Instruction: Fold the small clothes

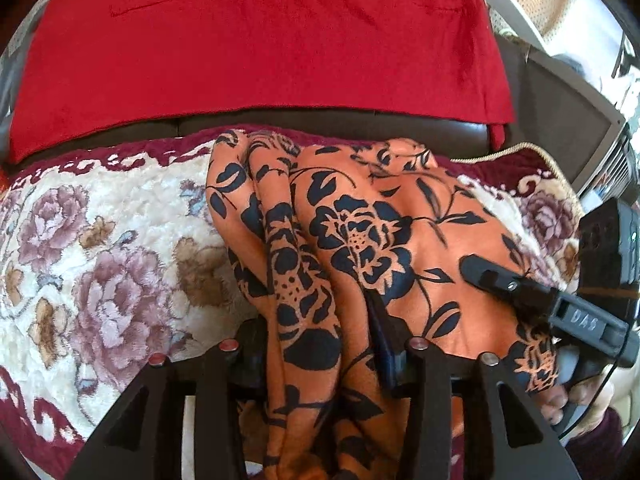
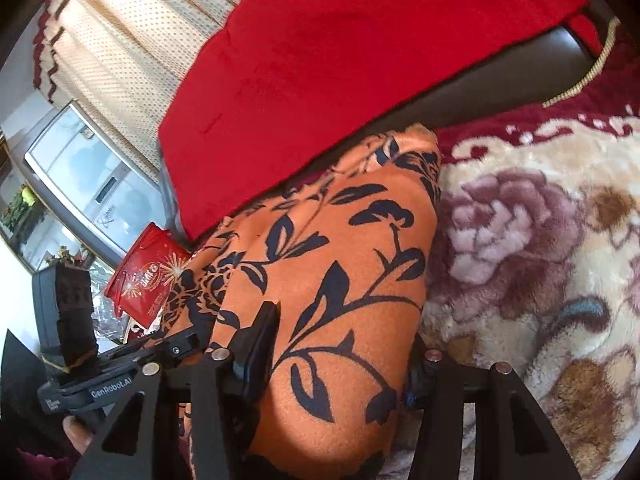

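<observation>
Both your claws have the orange floral garment (image 1: pixel 360 240) bunched between their jaws, and it trails away from you across the floral blanket (image 1: pixel 100 240) toward the red cloth (image 1: pixel 260 48) — its long axis runs straight ahead of each claw. Your left claw (image 1: pixel 320 344) grips a thick gathered fold, with the right claw (image 1: pixel 496 280) lying over the same cloth just to its right. From the right wrist view, your right claw (image 2: pixel 336 344) is clamped on a broad fold — jaws part-way closed, filled by fabric. Neither hand is clearly the nearer; both share one end.
</observation>
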The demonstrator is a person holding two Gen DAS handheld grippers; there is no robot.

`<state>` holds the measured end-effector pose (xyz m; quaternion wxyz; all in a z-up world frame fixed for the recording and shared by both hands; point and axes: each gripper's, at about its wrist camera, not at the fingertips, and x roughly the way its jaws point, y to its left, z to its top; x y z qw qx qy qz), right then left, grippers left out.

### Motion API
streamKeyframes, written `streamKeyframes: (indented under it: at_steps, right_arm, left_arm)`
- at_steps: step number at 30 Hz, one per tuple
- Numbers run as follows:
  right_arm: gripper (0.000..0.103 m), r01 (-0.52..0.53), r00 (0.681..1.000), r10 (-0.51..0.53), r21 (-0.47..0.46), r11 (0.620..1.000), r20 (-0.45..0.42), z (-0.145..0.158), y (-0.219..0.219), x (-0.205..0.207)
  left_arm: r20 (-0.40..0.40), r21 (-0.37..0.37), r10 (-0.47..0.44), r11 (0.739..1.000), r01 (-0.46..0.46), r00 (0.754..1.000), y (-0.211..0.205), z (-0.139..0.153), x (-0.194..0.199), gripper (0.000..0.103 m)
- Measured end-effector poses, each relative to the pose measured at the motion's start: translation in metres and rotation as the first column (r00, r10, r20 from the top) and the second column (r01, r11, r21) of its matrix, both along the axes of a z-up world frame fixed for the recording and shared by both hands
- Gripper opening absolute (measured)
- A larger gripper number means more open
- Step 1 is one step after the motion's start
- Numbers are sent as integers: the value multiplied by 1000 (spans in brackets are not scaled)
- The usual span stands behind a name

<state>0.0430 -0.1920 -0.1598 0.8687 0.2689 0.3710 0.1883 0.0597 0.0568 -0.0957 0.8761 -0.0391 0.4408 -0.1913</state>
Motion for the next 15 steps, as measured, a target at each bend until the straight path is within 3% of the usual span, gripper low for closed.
streamKeyframes:
  at_steps: [5, 10, 15]
  right_arm:
    - [63, 13, 997, -15, -19, 1000, -79, -5, -5, 3]
    - [66, 51, 990, -56, -42, 998, -133, -2, -19, 5]
    - [66, 166, 983, -176, -163, 972, -49, 24, -30, 0]
  left_arm:
    - [24, 48, 3, 999, -4, 1000, 9, -4, -1, 71]
    - [87, 78, 8, 997, -15, 996, 24, 10, -4, 74]
    - [163, 70, 73, 994, -86, 984, 42, 29, -1, 75]
